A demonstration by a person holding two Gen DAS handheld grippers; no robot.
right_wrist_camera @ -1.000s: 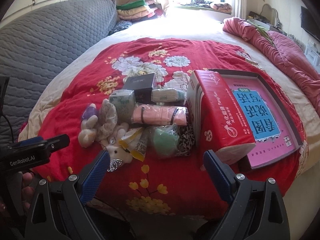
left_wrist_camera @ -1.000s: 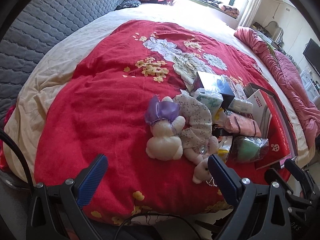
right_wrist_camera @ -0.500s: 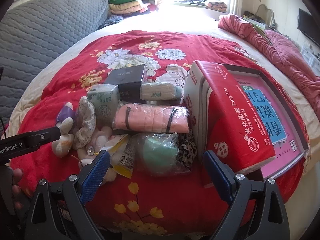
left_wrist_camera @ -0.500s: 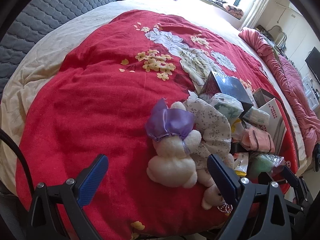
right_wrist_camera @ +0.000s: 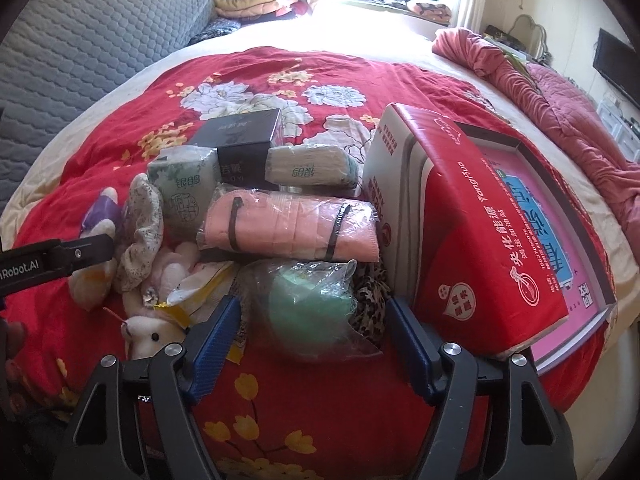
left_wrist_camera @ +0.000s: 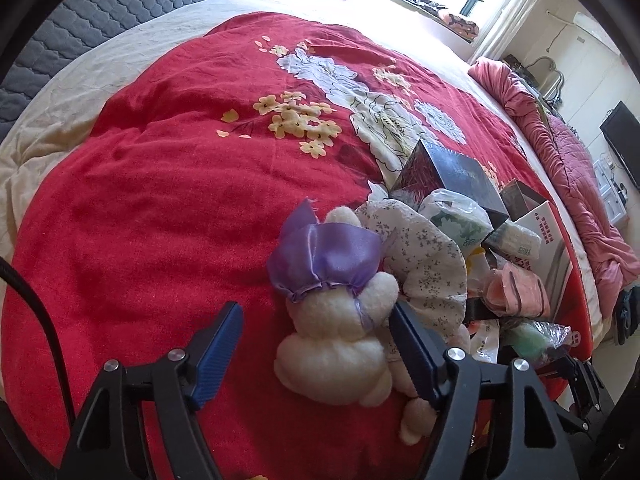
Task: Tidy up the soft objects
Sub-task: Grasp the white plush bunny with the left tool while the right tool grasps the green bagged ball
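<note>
Left gripper [left_wrist_camera: 316, 354] jaws closing, pads not yet pressing plush rabbit [left_wrist_camera: 340, 332] between them. Right gripper [right_wrist_camera: 310, 344] likewise closing around bagged green ball [right_wrist_camera: 310, 300].

Red blanket [left_wrist_camera: 168, 208] printed with white and yellow flowers; cream plush rabbit [left_wrist_camera: 340, 344] in a purple bonnet; white cloth [left_wrist_camera: 428, 256] with tiny grey sprigs; pink bundle [right_wrist_camera: 292, 228] in clear wrap; mint-green ball [right_wrist_camera: 312, 304]; red carton [right_wrist_camera: 480, 240]; black box [right_wrist_camera: 244, 132]

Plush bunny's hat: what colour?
Purple, a shiny satin hat on the cream plush bunny; clearest in the left wrist view.
</note>
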